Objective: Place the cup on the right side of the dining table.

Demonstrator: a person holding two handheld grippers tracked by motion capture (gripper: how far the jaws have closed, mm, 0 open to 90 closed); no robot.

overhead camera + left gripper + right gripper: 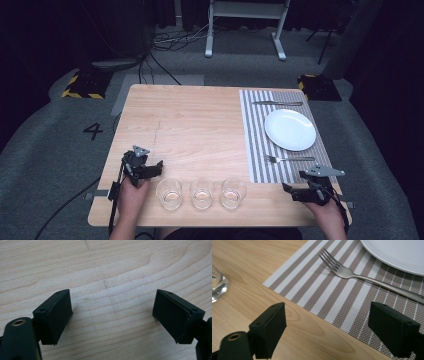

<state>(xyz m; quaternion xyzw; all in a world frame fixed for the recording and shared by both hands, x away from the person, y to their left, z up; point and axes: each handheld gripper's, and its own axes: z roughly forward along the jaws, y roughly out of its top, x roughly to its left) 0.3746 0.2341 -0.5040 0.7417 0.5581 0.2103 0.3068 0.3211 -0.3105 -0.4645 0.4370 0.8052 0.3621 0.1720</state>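
Fork (352, 273) beyond right gripper (327, 332)

Left claw (150, 167), lower left of the high view: black body, grey three-cornered plate on top with dark dots at its corners, black cable trailing off toward the bottom left of the frame. Right claw (295, 192), lower right: same black build, grey plate longer and flatter in outline, black cable looping beside the wrist. Forearms bare, no sleeves in frame.

Both gripper views: two black rectangular jaws with flat matte pads, two small screw holes on each jaw's top edge. Rounded black housing at bottom left carries a brass-coloured threaded insert.
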